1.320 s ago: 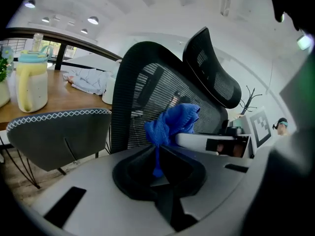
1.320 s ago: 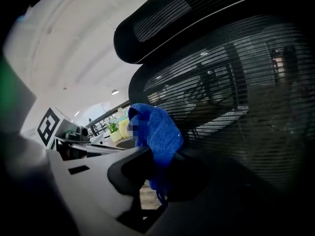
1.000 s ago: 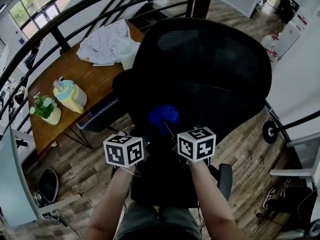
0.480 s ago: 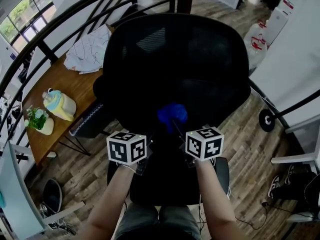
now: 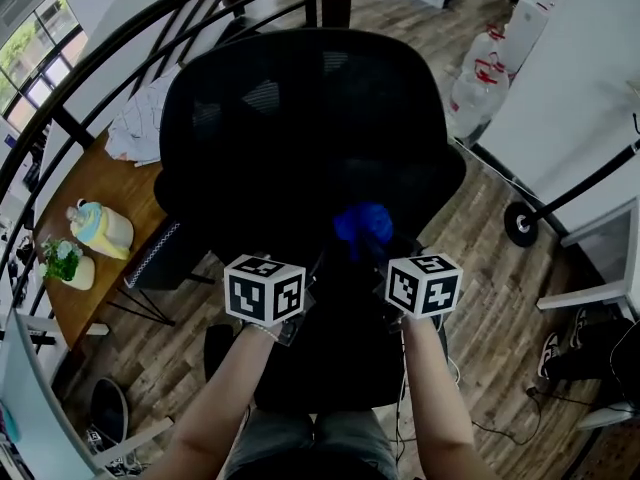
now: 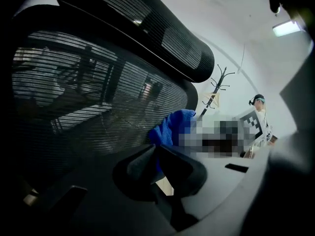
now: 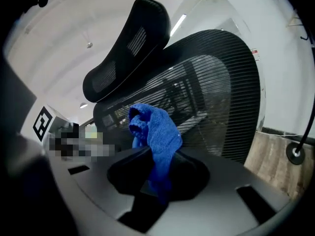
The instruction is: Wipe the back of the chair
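Even daylight, windows point(image 5: 35, 38) upper left; the black chair point(image 5: 300, 138) loses detail, edges bend, gripper views blur close up.

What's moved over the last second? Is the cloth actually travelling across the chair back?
Yes. The right gripper has carried the blue cloth rightward across the lower part of the chair back. The head camera swung too, so the chair now sits further left in its view. Unchanged: the right jaws stay clamped on the cloth, the left gripper stays alongside, and nothing was picked up or let go.
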The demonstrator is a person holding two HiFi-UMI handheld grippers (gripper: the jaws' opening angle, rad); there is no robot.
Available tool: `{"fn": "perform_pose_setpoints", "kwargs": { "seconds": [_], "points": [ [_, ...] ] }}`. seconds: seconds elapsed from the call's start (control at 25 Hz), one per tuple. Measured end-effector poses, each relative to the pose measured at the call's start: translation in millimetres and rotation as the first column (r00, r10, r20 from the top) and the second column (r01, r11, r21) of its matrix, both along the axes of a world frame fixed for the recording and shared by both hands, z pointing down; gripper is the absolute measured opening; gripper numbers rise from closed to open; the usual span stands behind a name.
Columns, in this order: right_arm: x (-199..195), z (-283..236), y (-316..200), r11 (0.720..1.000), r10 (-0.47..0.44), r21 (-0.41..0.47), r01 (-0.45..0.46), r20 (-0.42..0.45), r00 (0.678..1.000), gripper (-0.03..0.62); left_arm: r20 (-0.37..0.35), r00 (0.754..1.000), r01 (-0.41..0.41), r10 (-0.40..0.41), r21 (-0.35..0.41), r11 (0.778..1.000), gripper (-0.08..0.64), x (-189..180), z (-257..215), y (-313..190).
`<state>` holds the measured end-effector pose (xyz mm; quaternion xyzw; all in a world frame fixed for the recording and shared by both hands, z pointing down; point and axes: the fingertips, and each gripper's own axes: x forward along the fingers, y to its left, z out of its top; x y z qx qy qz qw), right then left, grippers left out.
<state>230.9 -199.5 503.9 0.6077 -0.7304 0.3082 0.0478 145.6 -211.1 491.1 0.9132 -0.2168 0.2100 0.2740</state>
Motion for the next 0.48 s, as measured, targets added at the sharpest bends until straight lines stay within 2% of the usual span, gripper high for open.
{"fn": "perform_pose_setpoints", "kwargs": {
  "seconds": [0.48],
  "points": [
    [65.7, 4.8, 21.3, 0.991, 0.134, -0.008, -0.134, 0.005, 0.991, 0.087, -0.033, 0.996, -0.081, 0.081, 0.003, 0.997, 0.035, 53.4, -13.1, 13.0]
  ]
}}
